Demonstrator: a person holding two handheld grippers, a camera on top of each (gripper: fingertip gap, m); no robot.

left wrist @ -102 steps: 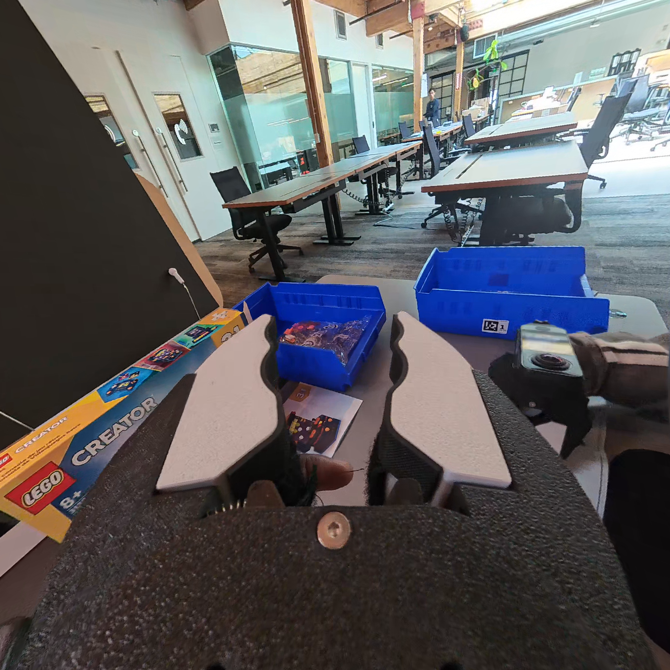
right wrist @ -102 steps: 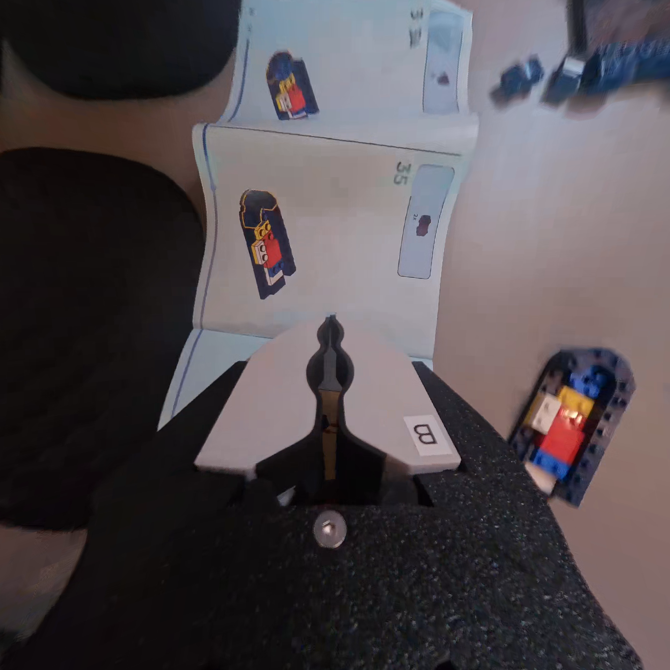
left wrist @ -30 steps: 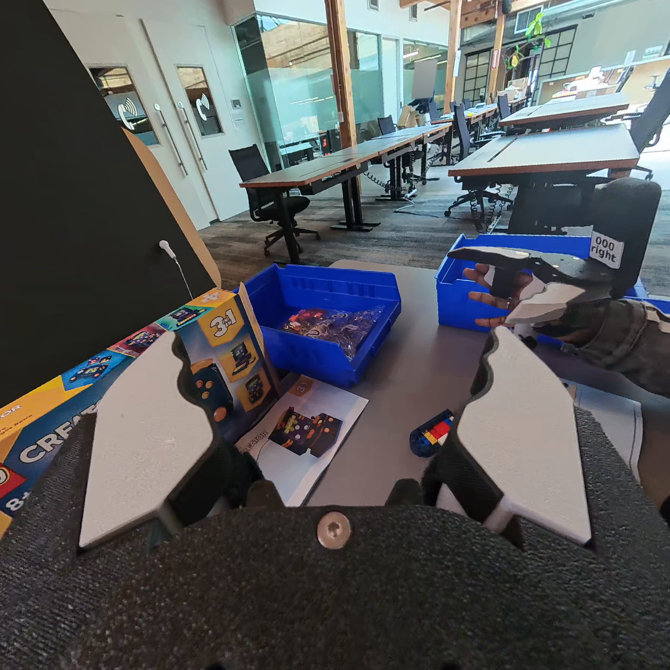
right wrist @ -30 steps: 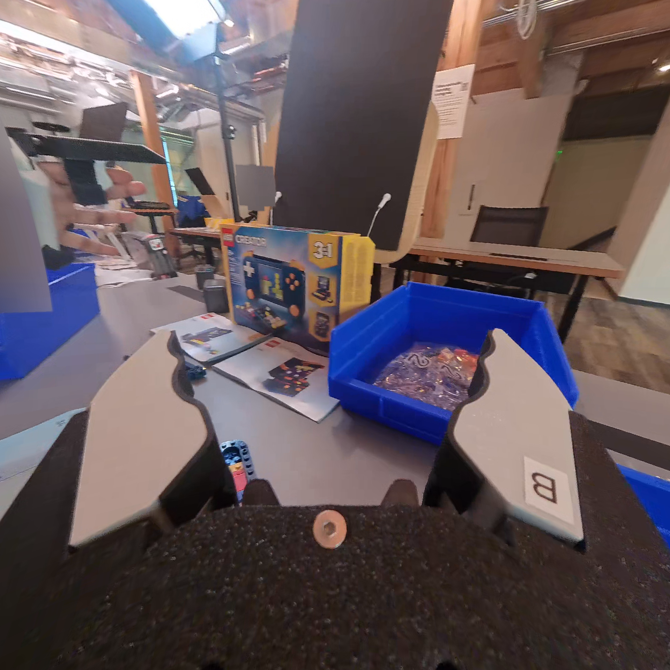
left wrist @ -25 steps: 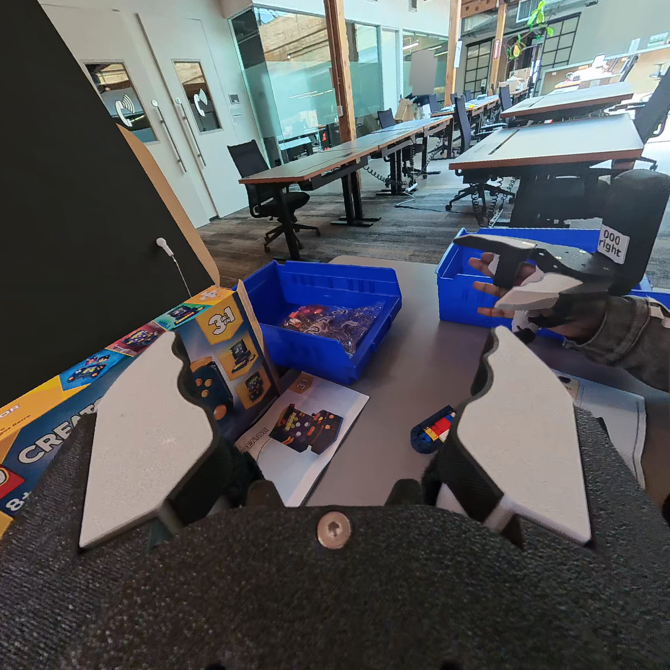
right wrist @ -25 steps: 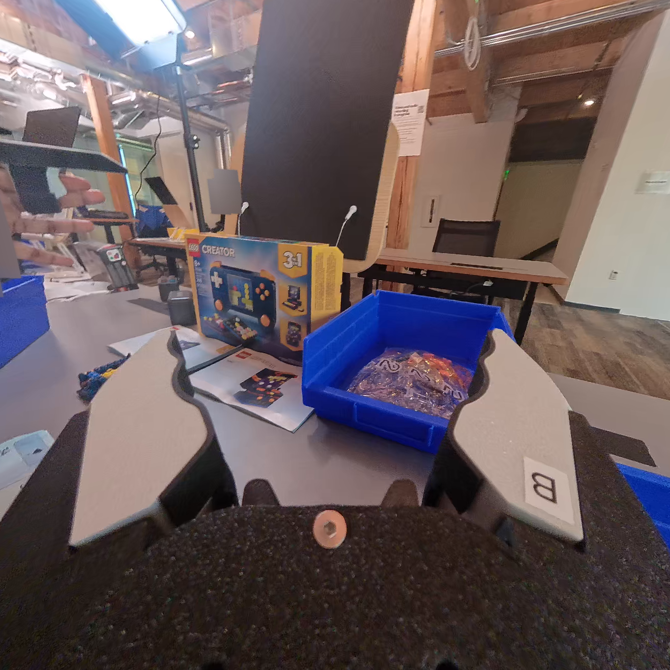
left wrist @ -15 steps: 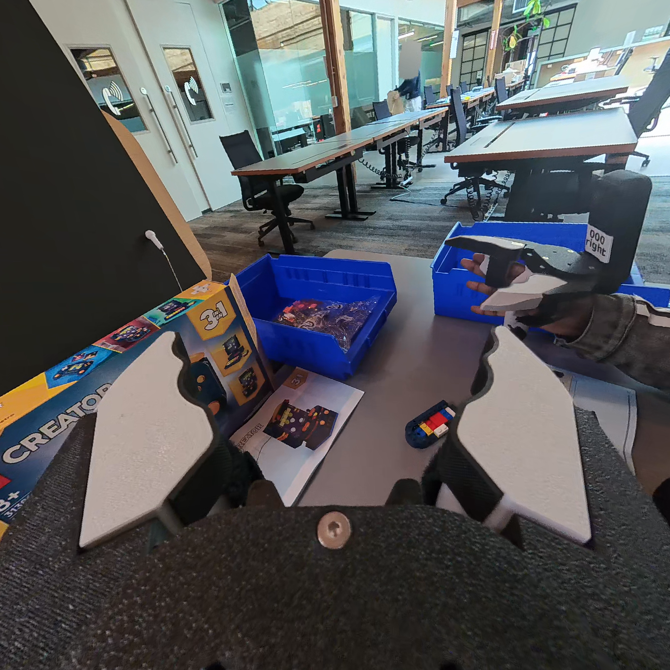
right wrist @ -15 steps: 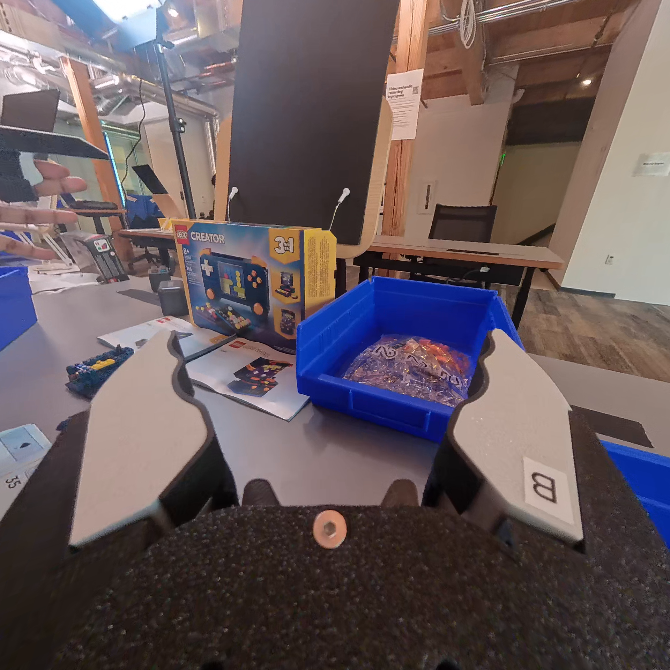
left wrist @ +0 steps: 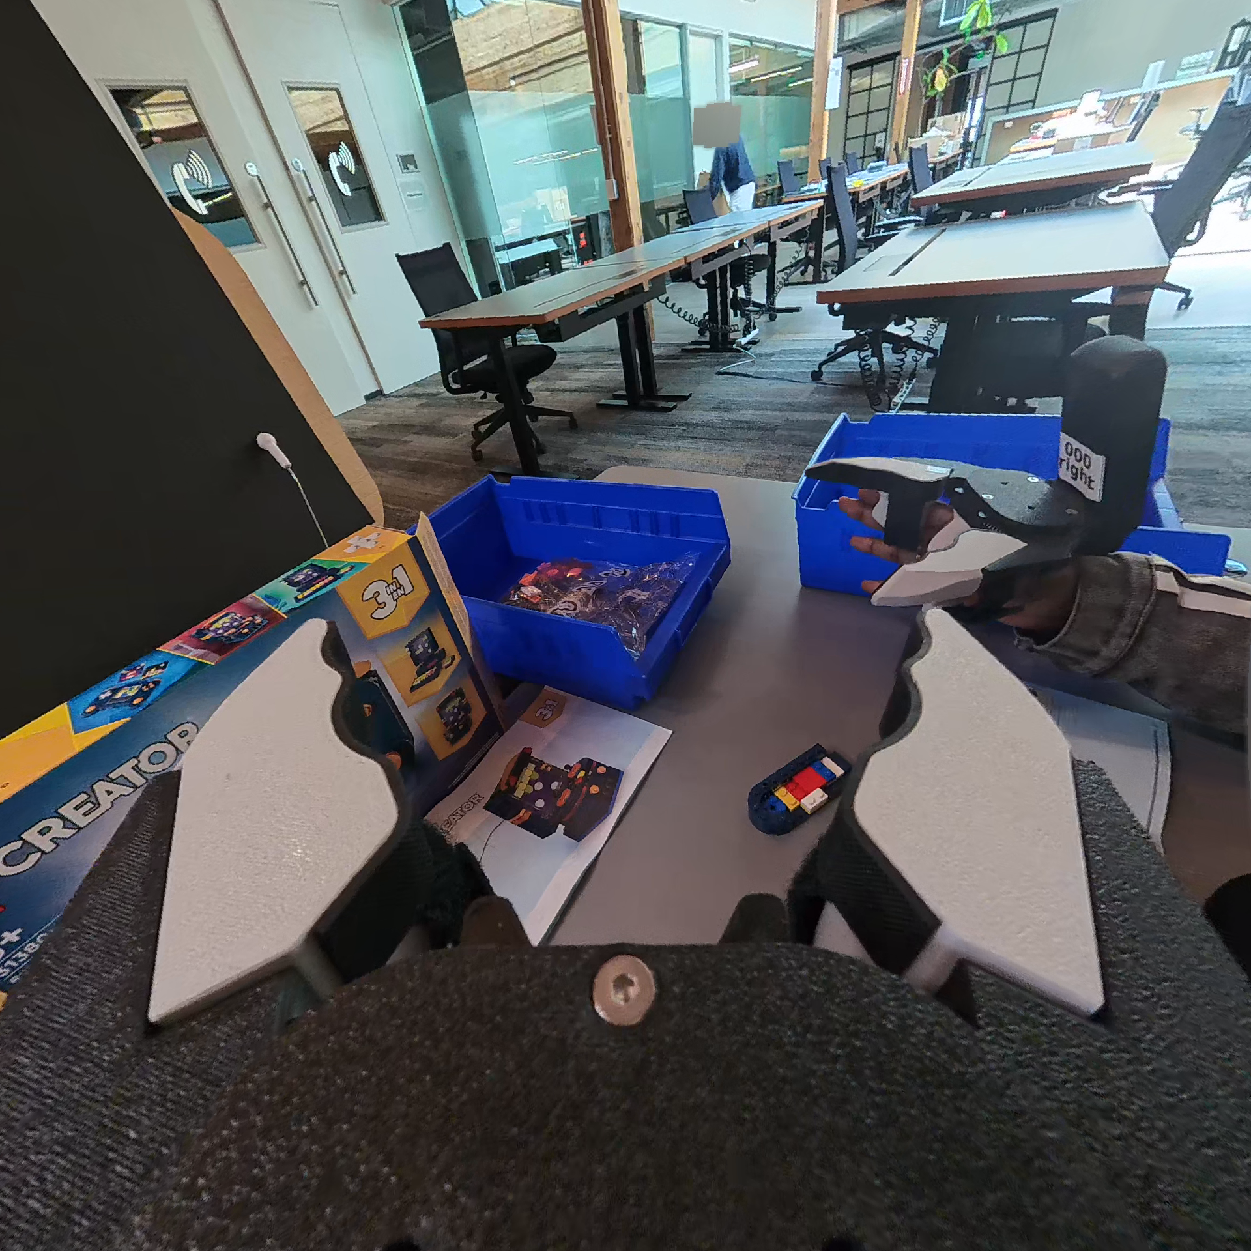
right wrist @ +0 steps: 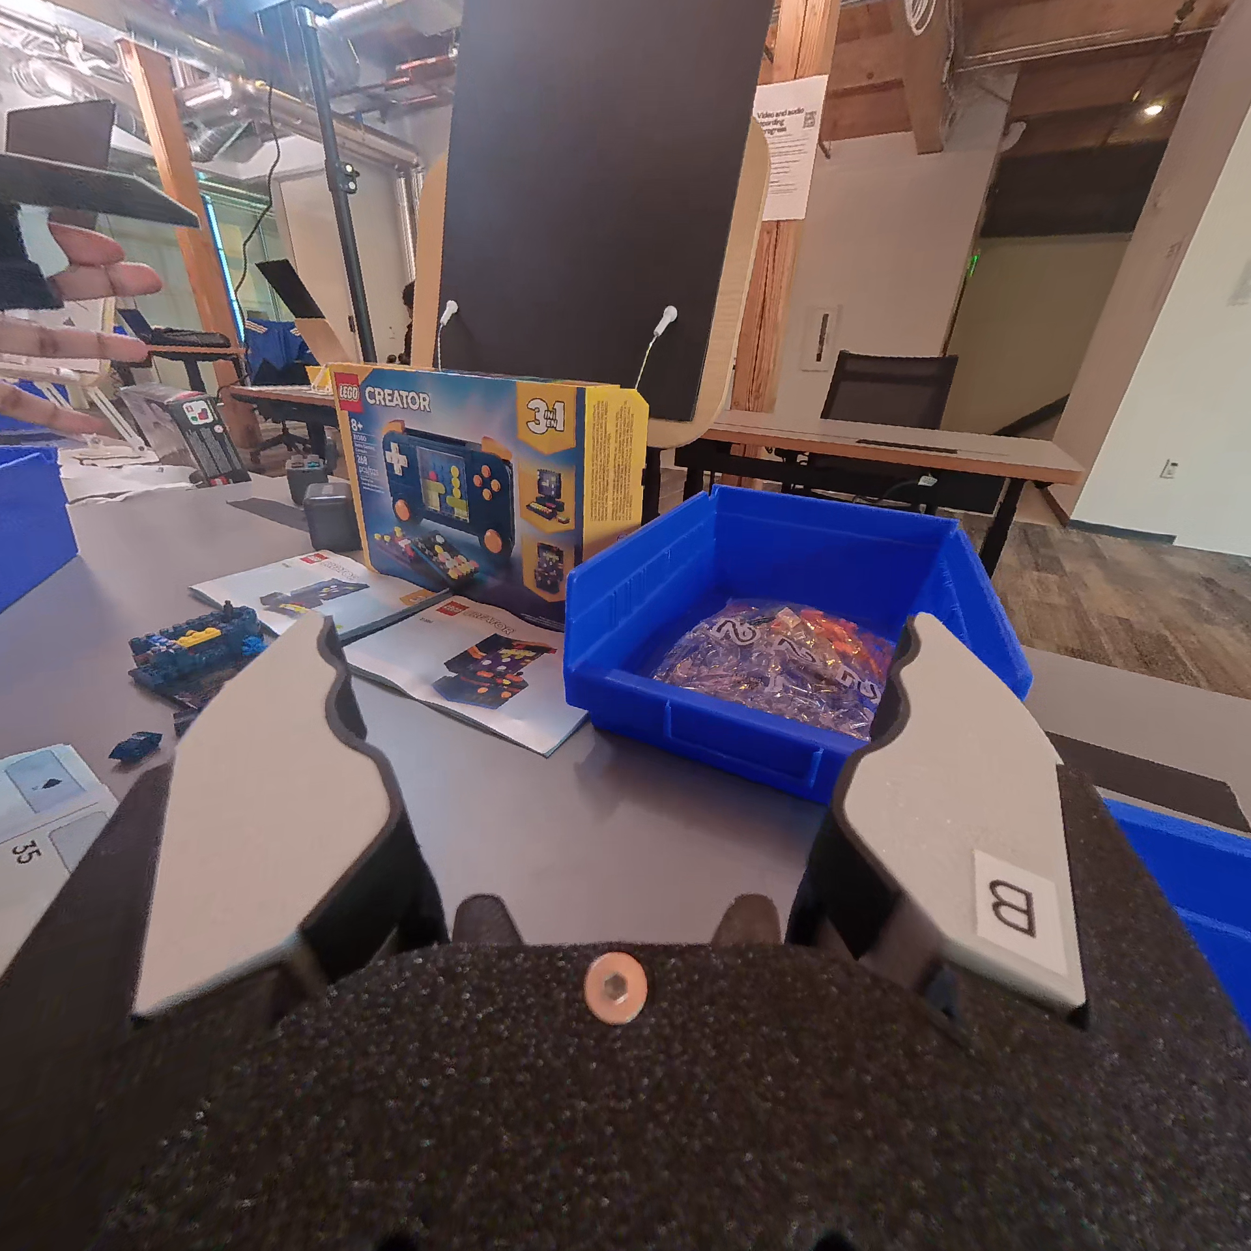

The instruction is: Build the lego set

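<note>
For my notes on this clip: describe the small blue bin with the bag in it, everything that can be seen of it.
The small blue bin looks like moulded plastic, open-topped, with ribbed side walls and a lower front lip. It sits upright on the grey table, beside the standing toy box, with a booklet at its corner. Inside lies a crinkled clear bag of small pieces, some orange. Neither open gripper touches it.

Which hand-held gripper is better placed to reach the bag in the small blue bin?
Probably the right hand-held gripper: open and empty, facing the blue bin and bag directly. The left is farther off.
</note>
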